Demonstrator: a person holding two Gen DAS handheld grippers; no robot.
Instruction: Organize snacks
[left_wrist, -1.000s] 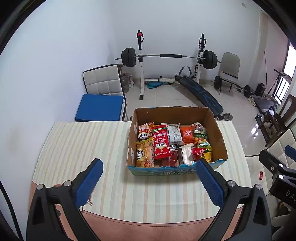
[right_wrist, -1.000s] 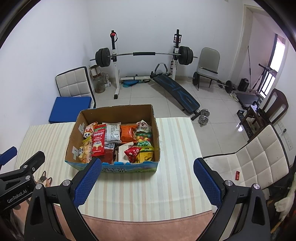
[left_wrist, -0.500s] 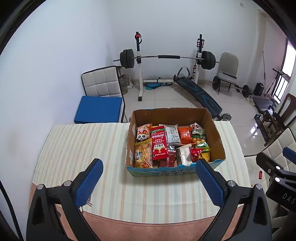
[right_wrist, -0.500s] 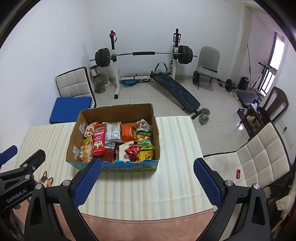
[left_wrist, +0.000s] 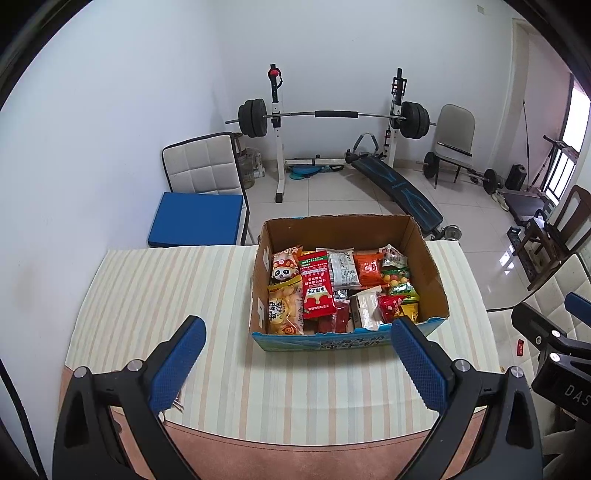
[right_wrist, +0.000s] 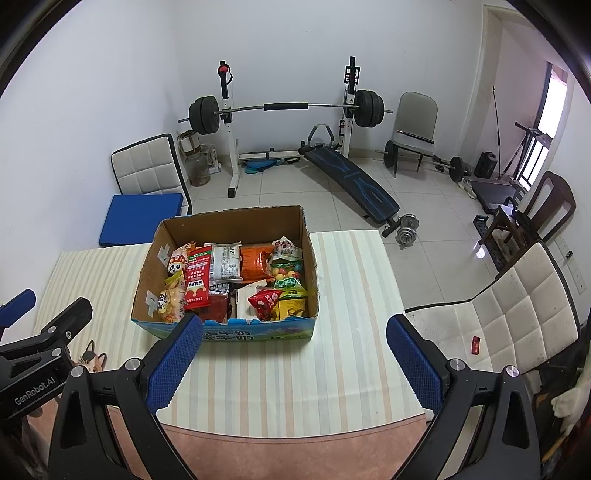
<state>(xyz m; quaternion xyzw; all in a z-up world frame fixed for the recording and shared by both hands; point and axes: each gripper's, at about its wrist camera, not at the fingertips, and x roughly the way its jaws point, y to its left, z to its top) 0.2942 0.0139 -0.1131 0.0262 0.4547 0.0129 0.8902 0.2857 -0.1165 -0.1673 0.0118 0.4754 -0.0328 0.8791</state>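
An open cardboard box (left_wrist: 430, 266) (right_wrist: 309, 243) stands on a striped tablecloth (left_wrist: 155, 288) (right_wrist: 351, 295). It holds several snack packets: a red packet (left_wrist: 316, 284) (right_wrist: 197, 280), a panda packet (left_wrist: 282, 271), a yellow puff bag (left_wrist: 282, 310), an orange packet (left_wrist: 367, 267) (right_wrist: 255, 262). My left gripper (left_wrist: 297, 362) is open and empty, held above the table's near edge in front of the box. My right gripper (right_wrist: 293, 358) is open and empty, near the box's front right.
A white chair with a blue cushion (left_wrist: 195, 218) stands behind the table at left. A barbell rack (left_wrist: 332, 118) and bench (left_wrist: 399, 192) stand at the far wall. A white padded chair (right_wrist: 509, 314) is right of the table.
Both grippers have pulled back and up a little, so the box looks slightly smaller and farther. Both stay open and empty.
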